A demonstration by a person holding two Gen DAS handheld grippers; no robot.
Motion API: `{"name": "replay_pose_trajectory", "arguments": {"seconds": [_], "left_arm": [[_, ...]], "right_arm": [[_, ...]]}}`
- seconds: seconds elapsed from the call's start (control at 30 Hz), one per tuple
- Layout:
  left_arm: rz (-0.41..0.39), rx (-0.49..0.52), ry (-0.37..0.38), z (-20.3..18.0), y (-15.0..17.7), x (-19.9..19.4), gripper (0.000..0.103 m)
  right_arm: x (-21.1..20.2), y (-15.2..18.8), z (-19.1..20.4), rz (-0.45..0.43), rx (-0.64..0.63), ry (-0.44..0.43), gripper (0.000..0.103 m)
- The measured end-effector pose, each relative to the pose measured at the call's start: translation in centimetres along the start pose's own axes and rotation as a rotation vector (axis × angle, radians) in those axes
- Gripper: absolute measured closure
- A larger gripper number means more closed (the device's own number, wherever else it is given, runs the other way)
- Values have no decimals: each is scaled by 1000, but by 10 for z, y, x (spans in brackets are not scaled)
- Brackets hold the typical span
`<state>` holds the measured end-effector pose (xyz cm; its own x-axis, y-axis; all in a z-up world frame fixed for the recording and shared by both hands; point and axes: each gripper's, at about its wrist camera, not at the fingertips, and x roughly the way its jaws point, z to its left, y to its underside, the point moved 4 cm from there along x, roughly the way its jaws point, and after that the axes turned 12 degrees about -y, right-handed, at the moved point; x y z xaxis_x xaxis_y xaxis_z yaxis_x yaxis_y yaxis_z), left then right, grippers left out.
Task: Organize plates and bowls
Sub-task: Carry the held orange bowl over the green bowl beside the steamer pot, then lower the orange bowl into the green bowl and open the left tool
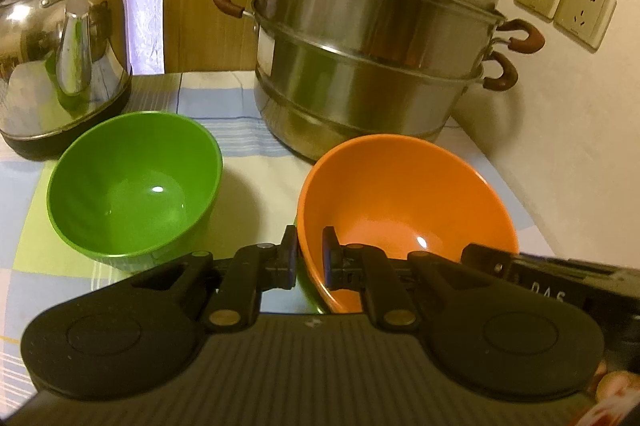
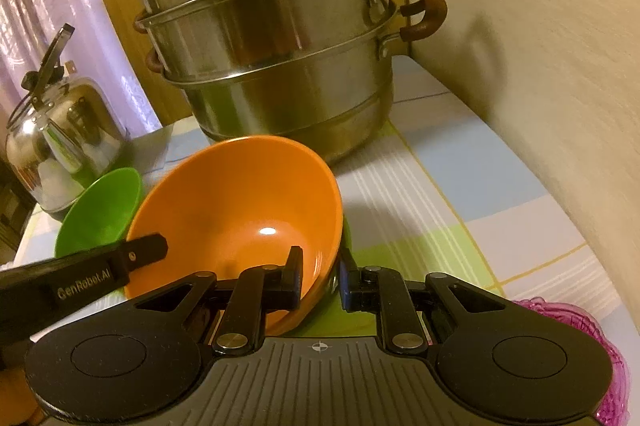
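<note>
Both grippers clamped the rim of one orange bowl (image 1: 404,202). From the left wrist view, the left gripper (image 1: 310,258) pinched the near-left wall of that bowl, one finger inside and one outside. From the right wrist view, the right gripper (image 2: 320,276) gripped the near-right wall of the same bowl (image 2: 240,202) the same way. That bowl was tilted, its mouth leaning toward the cameras, above a checked tablecloth (image 1: 248,114). One green bowl (image 1: 134,186) sat upright on the cloth to its left, apart from it. Behind stood one steel steamer pot (image 1: 372,42) with four brown handles, and one steel kettle (image 1: 60,62) at far left. Two wall sockets (image 1: 564,2) sat on the right wall. One pink patterned dish (image 2: 600,358) showed at the lower right edge.
</note>
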<state>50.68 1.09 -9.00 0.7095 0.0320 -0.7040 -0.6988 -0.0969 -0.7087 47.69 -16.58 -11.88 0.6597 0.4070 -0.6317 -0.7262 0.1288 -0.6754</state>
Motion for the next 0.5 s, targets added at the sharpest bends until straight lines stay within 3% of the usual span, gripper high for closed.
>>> {"name": "replay_pose_trajectory", "arguments": {"seconds": [0.4,0.5], "left_arm": [[2,9,-11,0,4,2,93],[2,6,-6,0,4,2,92]], "right_arm": [[3,4,6,1,-79,28,85],[2,3,5,2,-67,24,79]]}}
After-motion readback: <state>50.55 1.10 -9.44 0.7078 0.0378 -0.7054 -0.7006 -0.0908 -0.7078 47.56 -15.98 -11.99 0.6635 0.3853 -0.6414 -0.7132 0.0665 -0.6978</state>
